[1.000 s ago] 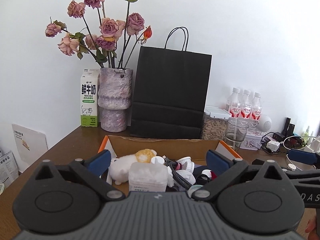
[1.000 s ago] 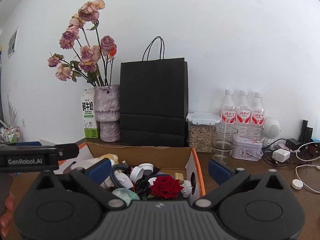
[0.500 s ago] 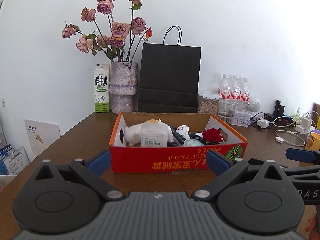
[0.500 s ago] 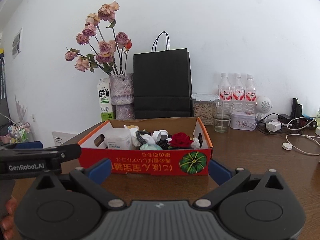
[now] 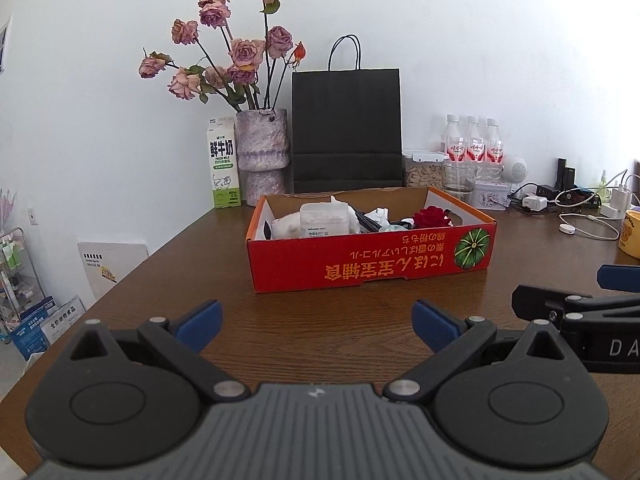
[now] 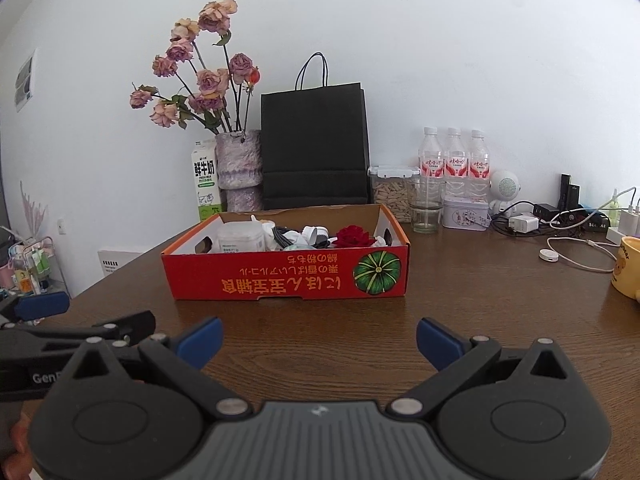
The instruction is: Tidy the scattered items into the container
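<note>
A red cardboard box (image 5: 368, 266) (image 6: 280, 276) with a pumpkin print stands in the middle of the brown table. Inside lie a red rose (image 5: 432, 216) (image 6: 354, 236), a clear plastic tub (image 5: 324, 220) (image 6: 240, 238), a white plush toy (image 5: 286, 226), a black cable and small white items. My left gripper (image 5: 316, 326) is open and holds nothing, well short of the box's near side. My right gripper (image 6: 318, 340) is likewise open over bare table in front of the box. Each gripper shows at the edge of the other's view.
Behind the box stand a vase of dried roses (image 5: 262, 160), a milk carton (image 5: 223, 162), a black paper bag (image 5: 346, 132), a seed jar (image 6: 390, 192), a glass (image 6: 426, 210) and three bottles (image 6: 454, 160). Chargers and cables (image 6: 576, 248) and a yellow mug (image 6: 628, 268) sit right.
Both grippers have pulled back from above the box toward the table's near edge. The box, earlier right under the fingers, now stands clear in front of them.
</note>
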